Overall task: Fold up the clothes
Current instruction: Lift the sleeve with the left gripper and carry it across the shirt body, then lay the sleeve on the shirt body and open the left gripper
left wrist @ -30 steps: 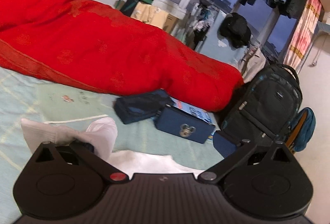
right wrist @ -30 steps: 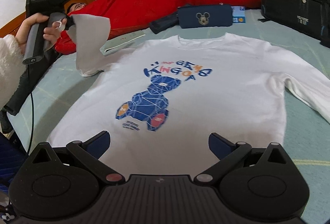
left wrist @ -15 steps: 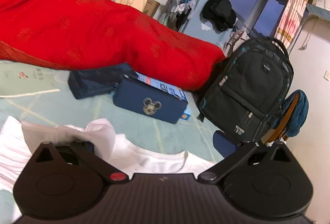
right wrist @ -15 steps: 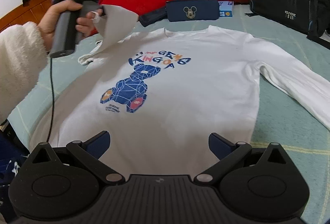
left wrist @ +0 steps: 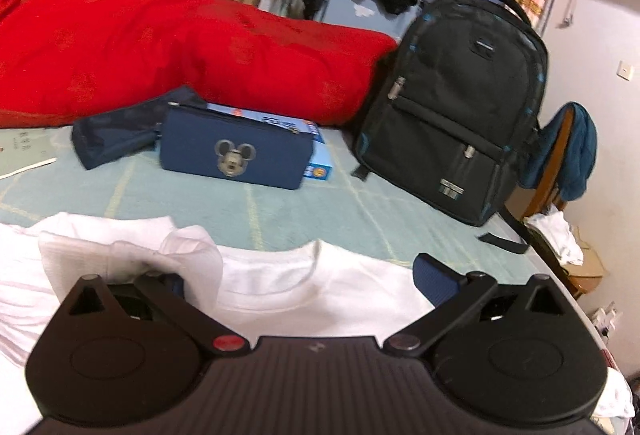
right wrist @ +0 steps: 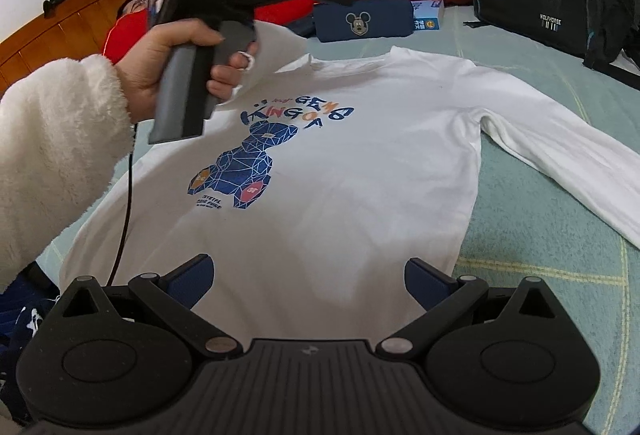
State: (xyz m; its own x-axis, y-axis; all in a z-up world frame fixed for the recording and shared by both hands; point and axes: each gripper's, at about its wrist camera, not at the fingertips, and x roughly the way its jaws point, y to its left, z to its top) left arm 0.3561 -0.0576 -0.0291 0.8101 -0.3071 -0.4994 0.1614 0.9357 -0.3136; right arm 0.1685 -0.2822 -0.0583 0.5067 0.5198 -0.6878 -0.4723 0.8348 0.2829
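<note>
A sleeve (left wrist: 120,259) of the white shirt (right wrist: 340,163) is being held draped over one finger of the spread left gripper (left wrist: 296,275); the right gripper (right wrist: 308,275) is being held spread above the hem.

White shirt (right wrist: 340,163): soft matt knit cloth. Left gripper (left wrist: 296,275): matt ribbed black plastic. Sleeve (right wrist: 52,155): fluffy fleece. Headboard (right wrist: 68,19): glossy wood.

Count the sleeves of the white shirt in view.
2: one sleeve lies spread on the bed on the right; the other sleeve is lifted over the chest by the left gripper.
</note>
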